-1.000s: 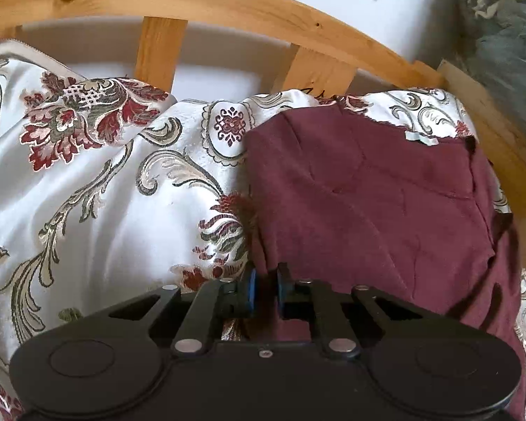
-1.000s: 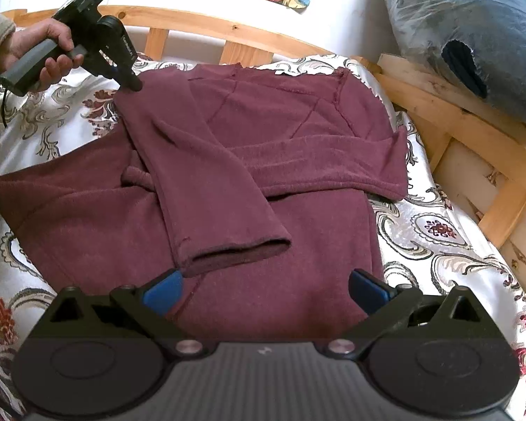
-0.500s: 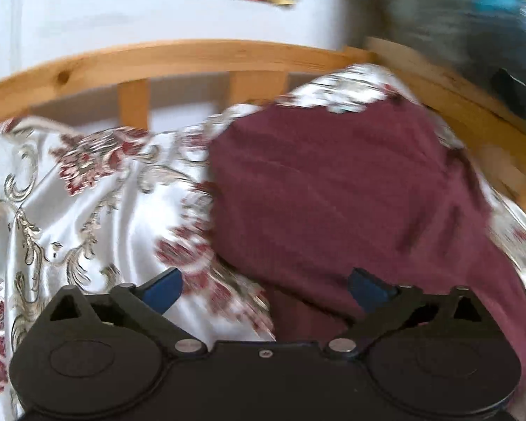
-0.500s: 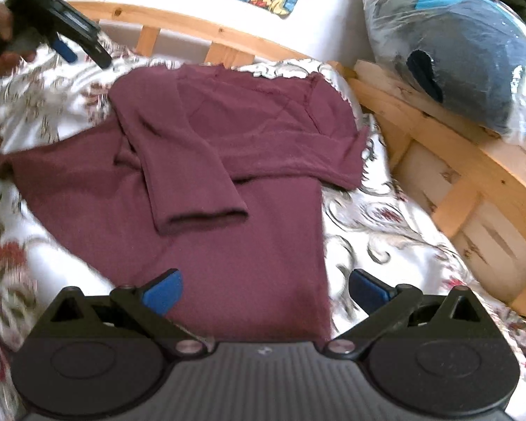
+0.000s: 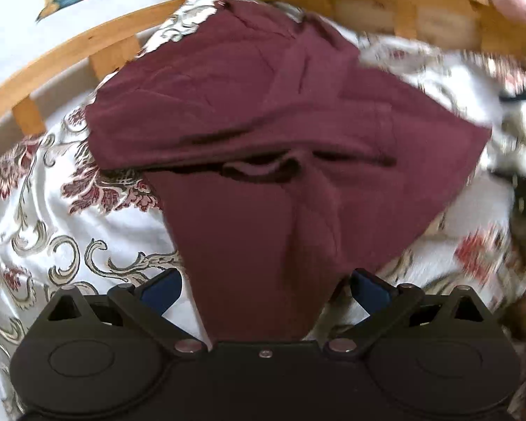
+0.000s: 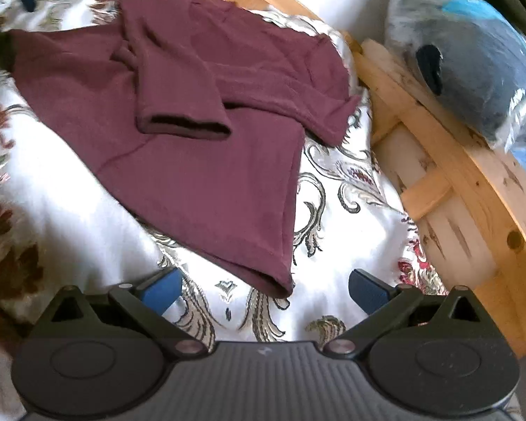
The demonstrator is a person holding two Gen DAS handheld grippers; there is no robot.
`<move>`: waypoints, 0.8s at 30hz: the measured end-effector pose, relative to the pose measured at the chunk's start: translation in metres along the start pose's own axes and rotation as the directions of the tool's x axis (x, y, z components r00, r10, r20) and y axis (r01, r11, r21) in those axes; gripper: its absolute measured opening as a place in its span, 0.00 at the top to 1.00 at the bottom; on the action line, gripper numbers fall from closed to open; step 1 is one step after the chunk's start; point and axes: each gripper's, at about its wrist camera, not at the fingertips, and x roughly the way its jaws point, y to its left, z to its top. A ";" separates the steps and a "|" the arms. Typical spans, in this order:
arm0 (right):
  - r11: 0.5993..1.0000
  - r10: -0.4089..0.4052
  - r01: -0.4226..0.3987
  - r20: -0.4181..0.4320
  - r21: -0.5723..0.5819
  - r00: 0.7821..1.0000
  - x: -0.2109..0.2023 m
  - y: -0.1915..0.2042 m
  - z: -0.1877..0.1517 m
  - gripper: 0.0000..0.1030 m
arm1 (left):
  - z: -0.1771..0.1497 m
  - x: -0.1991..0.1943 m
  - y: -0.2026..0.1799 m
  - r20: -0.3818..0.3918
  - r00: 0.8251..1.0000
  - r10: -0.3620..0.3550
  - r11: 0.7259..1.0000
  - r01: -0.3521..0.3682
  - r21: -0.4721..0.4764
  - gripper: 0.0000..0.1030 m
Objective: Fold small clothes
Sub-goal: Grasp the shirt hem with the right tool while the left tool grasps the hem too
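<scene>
A maroon sweater (image 5: 270,112) lies flat on the patterned bedspread (image 5: 52,217), both sleeves folded across its chest. In the left wrist view, a narrow part of the sweater runs toward me between the fingers of my left gripper (image 5: 264,289), which stands wide open; its blue pads (image 5: 161,289) do not press the cloth. In the right wrist view, the sweater (image 6: 200,147) lies ahead, its folded sleeve cuff (image 6: 182,128) on top. My right gripper (image 6: 264,289) is open just over the bedspread, with the sweater's hem corner (image 6: 280,286) lying between its fingers, untouched.
A curved wooden bed rail (image 6: 438,147) runs along the right side, and the rail (image 5: 70,56) also rings the far side. A plastic-wrapped dark bundle (image 6: 473,52) rests beyond it. White bedspread (image 6: 70,210) lies to the sweater's left.
My left gripper has let go of the sweater's upper edge, opened wide, and swung round to the garment's lower part. My right gripper has shifted a little toward the hem corner.
</scene>
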 end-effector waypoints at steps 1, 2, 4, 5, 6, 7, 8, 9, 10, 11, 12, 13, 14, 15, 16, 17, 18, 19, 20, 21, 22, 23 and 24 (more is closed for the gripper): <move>1.000 -0.011 0.011 0.001 0.011 1.000 0.002 0.001 0.001 0.00 | -0.003 0.002 -0.003 -0.009 1.000 -0.002 1.000 0.002 0.023 0.01; 1.000 -0.023 0.023 0.009 0.014 1.000 0.005 0.004 0.002 0.00 | -0.005 0.004 -0.004 -0.016 1.000 -0.006 0.999 0.007 0.041 0.01; 0.999 -0.036 0.036 0.032 0.010 0.999 0.007 0.006 0.002 0.00 | -0.009 0.006 -0.008 -0.020 1.000 -0.006 0.998 0.007 0.064 0.01; 0.999 -0.037 0.037 0.040 0.009 0.999 0.008 0.006 0.003 0.00 | -0.010 0.007 -0.009 -0.018 1.000 -0.002 0.997 0.003 0.074 0.01; 0.999 -0.034 0.034 0.047 0.010 0.998 0.009 0.005 0.002 0.00 | -0.010 0.008 -0.010 -0.017 1.000 0.001 0.997 0.001 0.082 0.01; 0.999 -0.030 0.029 0.052 0.014 0.998 0.010 0.003 0.002 0.00 | -0.010 0.010 -0.011 -0.019 1.000 0.002 0.996 0.000 0.087 0.01; 0.999 -0.028 0.027 0.060 0.019 0.998 0.010 0.002 0.002 0.00 | -0.010 0.011 -0.011 -0.022 1.000 0.003 0.996 -0.001 0.087 0.00; 0.999 -0.028 0.026 0.069 0.020 0.997 0.010 0.001 0.002 0.00 | -0.010 0.013 -0.010 -0.025 1.000 0.005 0.997 -0.003 0.083 0.00; 0.999 -0.030 0.029 0.079 0.018 0.996 0.010 0.000 0.001 0.00 | -0.010 0.013 -0.010 -0.027 1.000 0.006 0.997 -0.004 0.076 0.00; 0.999 -0.036 0.035 0.087 0.017 0.996 0.010 0.000 0.002 0.00 | -0.011 0.013 -0.011 -0.027 1.000 0.008 0.998 -0.006 0.070 0.00; 0.999 -0.042 0.040 0.098 0.017 0.994 0.010 0.000 0.002 0.00 | -0.011 0.013 -0.011 -0.028 1.000 0.008 0.998 -0.006 0.065 0.00; 0.999 -0.048 0.047 0.108 0.017 0.993 0.009 0.000 0.003 0.00 | -0.011 0.013 -0.011 -0.029 1.000 0.009 0.998 -0.007 0.062 0.00; 0.999 -0.053 0.052 0.119 0.015 0.991 0.009 0.000 0.003 0.00 | -0.011 0.012 -0.012 -0.030 0.999 0.010 0.998 -0.008 0.061 0.00; 0.998 -0.055 0.054 0.125 0.011 0.991 0.008 0.001 0.004 0.00 | -0.011 0.012 -0.012 -0.030 0.999 0.011 0.998 -0.009 0.061 0.01; 0.998 -0.055 0.055 0.128 0.005 0.990 0.009 0.001 0.005 0.00 | -0.011 0.012 -0.012 -0.030 0.999 0.013 0.998 -0.011 0.063 0.00; 0.999 -0.053 0.054 0.130 -0.001 0.990 0.010 0.002 0.006 0.00 | -0.010 0.012 -0.013 -0.026 1.000 0.015 0.998 -0.014 0.065 0.00; 0.999 -0.052 0.053 0.135 -0.004 0.989 0.011 0.002 0.006 0.00 | -0.011 0.012 -0.013 -0.022 1.000 0.020 0.998 -0.018 0.068 0.01; 0.999 -0.050 0.051 0.140 -0.004 0.989 0.011 0.002 0.007 0.00 | -0.011 0.012 -0.015 -0.018 1.000 0.025 0.997 -0.024 0.071 0.01; 0.999 -0.048 0.049 0.144 -0.004 0.988 0.012 0.002 0.007 0.00 | -0.011 0.012 -0.016 -0.012 0.999 0.031 0.997 -0.030 0.077 0.01; 0.999 -0.044 0.045 0.145 -0.004 0.988 0.013 0.003 0.007 0.00 | -0.012 0.011 -0.018 -0.004 0.999 0.036 0.996 -0.035 0.084 0.01; 0.999 -0.034 0.035 0.147 -0.005 0.989 0.014 0.002 0.007 0.00 | -0.013 0.010 -0.019 0.006 0.999 0.040 0.995 -0.041 0.094 0.01; 1.000 -0.025 0.026 0.146 -0.004 0.989 0.014 0.003 0.007 0.00 | -0.014 0.009 -0.020 0.014 0.999 0.044 0.994 -0.046 0.104 0.01; 1.000 -0.017 0.018 0.143 -0.003 0.990 0.015 0.002 0.008 0.01 | -0.014 0.008 -0.021 0.020 0.999 0.050 0.992 -0.052 0.113 0.01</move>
